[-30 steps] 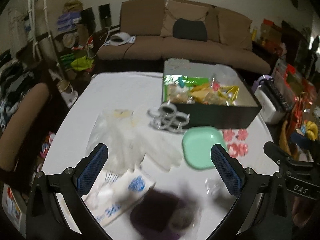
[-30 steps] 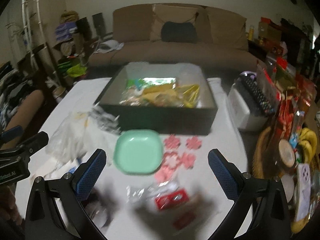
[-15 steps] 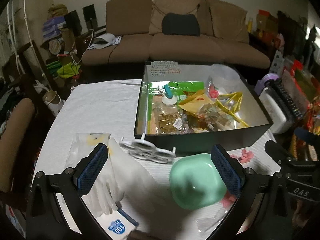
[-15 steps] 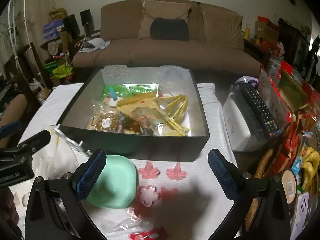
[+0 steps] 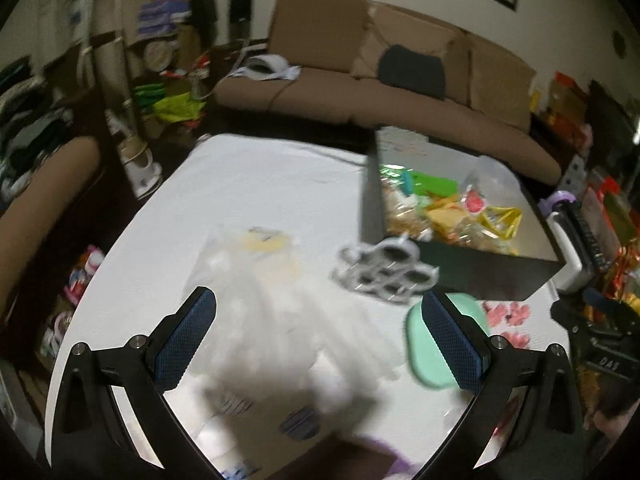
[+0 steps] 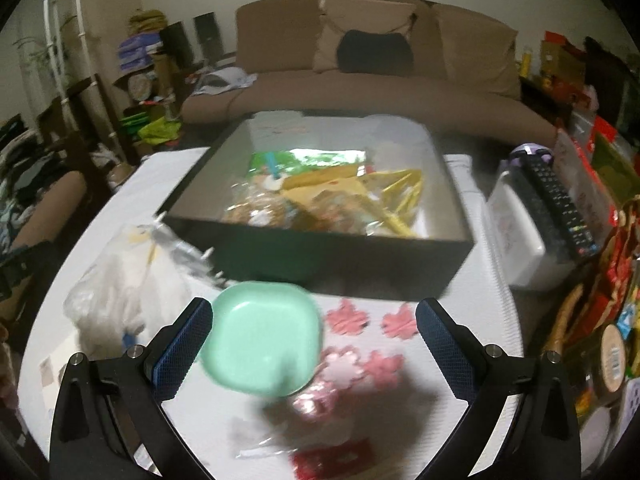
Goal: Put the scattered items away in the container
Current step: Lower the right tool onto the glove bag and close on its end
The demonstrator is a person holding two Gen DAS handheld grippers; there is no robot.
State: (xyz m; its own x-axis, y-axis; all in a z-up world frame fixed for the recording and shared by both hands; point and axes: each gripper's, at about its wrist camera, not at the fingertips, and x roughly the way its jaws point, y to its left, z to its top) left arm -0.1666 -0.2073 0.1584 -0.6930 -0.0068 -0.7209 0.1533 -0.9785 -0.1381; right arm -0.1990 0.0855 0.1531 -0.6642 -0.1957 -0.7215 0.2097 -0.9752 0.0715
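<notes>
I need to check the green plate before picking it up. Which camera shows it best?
The right wrist view: the green plate lies whole, if blurred, on the table in front of the black box, between the open right hand-held gripper's fingers. In the left wrist view the plate is partly hidden behind a finger of the left hand-held gripper.

One green plate (image 6: 262,338), one black box (image 6: 320,236), five pink flowers (image 6: 346,320), one white ring holder (image 5: 386,276) and one red packet (image 6: 332,460) are sitting on the table (image 5: 256,184); two tools are hovering above.
</notes>
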